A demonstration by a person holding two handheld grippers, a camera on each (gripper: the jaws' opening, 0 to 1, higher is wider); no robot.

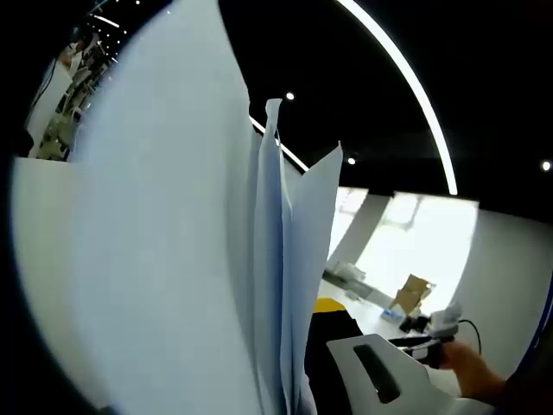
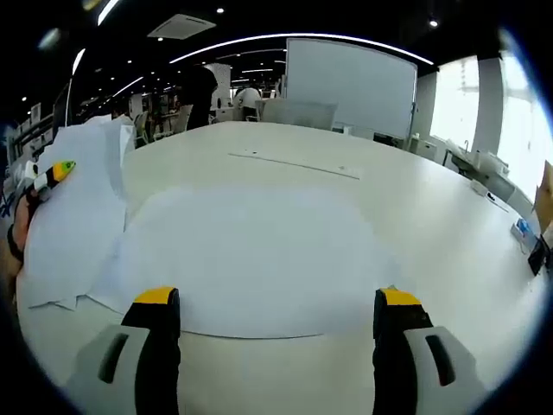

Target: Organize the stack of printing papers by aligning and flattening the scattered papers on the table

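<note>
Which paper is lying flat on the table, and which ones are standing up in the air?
The big sheet in front of the right gripper lies flat on the table. The bunch of papers in the left gripper stands upright.

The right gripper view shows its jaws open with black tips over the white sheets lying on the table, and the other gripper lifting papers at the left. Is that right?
One detail is off: in the right gripper view the right gripper has yellow-tipped jaws, not black. They stand open over the flat sheets on the table, and the left gripper lifts papers at the left.

White papers [image 2: 251, 259] on a white table [image 2: 415, 216]; tongs [image 2: 281, 324] black with yellow tips, perhaps grey bodies.
</note>
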